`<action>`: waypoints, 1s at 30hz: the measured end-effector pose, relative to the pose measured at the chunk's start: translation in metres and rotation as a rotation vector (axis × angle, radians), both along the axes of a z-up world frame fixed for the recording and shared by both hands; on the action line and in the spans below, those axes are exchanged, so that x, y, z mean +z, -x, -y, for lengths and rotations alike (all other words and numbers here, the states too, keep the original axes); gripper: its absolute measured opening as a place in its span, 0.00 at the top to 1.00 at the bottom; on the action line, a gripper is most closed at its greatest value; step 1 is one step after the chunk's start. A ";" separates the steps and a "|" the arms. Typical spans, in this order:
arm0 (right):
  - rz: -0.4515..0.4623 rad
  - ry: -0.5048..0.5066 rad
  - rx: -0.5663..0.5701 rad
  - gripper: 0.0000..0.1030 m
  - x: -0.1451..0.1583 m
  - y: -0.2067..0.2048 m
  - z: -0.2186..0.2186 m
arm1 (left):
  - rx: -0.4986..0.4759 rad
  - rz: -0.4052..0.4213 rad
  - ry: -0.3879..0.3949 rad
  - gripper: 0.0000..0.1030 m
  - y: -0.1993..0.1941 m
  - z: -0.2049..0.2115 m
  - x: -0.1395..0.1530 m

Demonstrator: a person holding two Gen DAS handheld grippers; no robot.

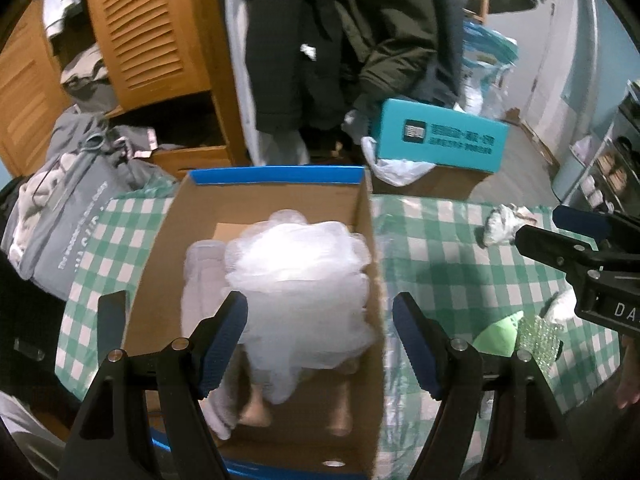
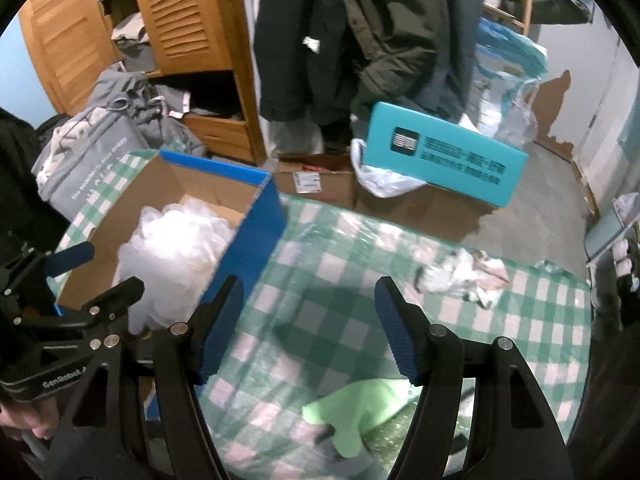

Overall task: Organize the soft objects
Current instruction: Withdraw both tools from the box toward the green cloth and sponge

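An open cardboard box with a blue rim [image 1: 276, 174] stands on the green checked cloth. A white mesh pouf [image 1: 296, 256] lies in it on a pale towel [image 1: 200, 280]. My left gripper [image 1: 318, 304] hangs open over the box, its pads clear of the pouf. My right gripper [image 2: 308, 286] is open above the checked cloth [image 2: 332, 320], with nothing between its fingers. A light green cloth [image 2: 360, 412] lies just below it, and a crumpled white cloth [image 2: 464, 276] lies farther right. The box [image 2: 260, 232] and pouf [image 2: 176, 240] are to its left.
A teal carton [image 1: 440, 136] rests on brown boxes beyond the table. Dark coats [image 1: 344, 40] hang behind. A wooden louvred cabinet [image 1: 148, 32] and a heap of grey clothes [image 1: 72, 208] are at the left. A green glittery item [image 1: 540, 336] sits beside the green cloth.
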State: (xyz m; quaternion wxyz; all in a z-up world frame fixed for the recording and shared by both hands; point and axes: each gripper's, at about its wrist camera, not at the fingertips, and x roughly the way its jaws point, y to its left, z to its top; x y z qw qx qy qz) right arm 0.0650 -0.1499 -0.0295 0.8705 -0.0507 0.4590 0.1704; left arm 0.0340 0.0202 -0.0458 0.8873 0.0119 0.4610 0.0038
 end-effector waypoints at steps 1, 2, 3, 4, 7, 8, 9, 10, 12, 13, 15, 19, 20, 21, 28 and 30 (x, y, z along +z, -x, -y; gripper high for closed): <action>-0.003 0.001 -0.008 0.35 -0.001 0.001 0.005 | -0.012 -0.002 0.000 0.26 0.000 0.005 0.000; -0.008 0.000 -0.019 0.35 -0.002 0.002 0.012 | -0.023 -0.004 -0.001 0.26 0.000 0.011 -0.001; -0.011 0.000 -0.027 0.35 -0.003 0.003 0.017 | -0.032 -0.006 -0.001 0.26 0.000 0.016 -0.001; -0.015 0.002 -0.037 0.35 -0.004 0.004 0.023 | -0.044 -0.009 -0.001 0.26 0.000 0.021 -0.002; -0.027 0.007 -0.058 0.35 -0.008 0.006 0.037 | -0.080 -0.021 -0.003 0.26 0.000 0.037 -0.004; -0.029 0.010 -0.067 0.35 -0.009 0.007 0.042 | -0.092 -0.025 -0.004 0.26 0.000 0.042 -0.005; -0.032 0.011 -0.076 0.35 -0.010 0.009 0.048 | -0.103 -0.028 -0.006 0.26 0.000 0.048 -0.006; -0.034 0.012 -0.081 0.35 -0.011 0.010 0.053 | -0.115 -0.032 -0.008 0.26 0.000 0.053 -0.007; -0.038 0.017 -0.095 0.35 -0.013 0.013 0.062 | -0.142 -0.043 -0.012 0.25 0.001 0.066 -0.010; -0.041 0.018 -0.101 0.35 -0.014 0.013 0.066 | -0.151 -0.048 -0.012 0.26 0.002 0.070 -0.012; -0.048 0.021 -0.117 0.35 -0.018 0.015 0.077 | -0.174 -0.060 -0.015 0.26 0.002 0.081 -0.015; -0.071 0.025 -0.159 0.35 -0.027 0.019 0.100 | -0.212 -0.088 -0.023 0.25 0.000 0.100 -0.024; -0.074 0.026 -0.166 0.35 -0.027 0.019 0.104 | -0.222 -0.095 -0.026 0.25 -0.001 0.105 -0.026; -0.078 0.026 -0.175 0.35 -0.029 0.020 0.110 | -0.228 -0.102 -0.029 0.26 -0.001 0.107 -0.028; -0.115 0.022 -0.224 0.35 -0.042 0.028 0.138 | -0.266 -0.148 -0.047 0.25 -0.002 0.132 -0.045; -0.124 0.022 -0.229 0.35 -0.045 0.030 0.143 | -0.271 -0.166 -0.050 0.25 -0.005 0.137 -0.051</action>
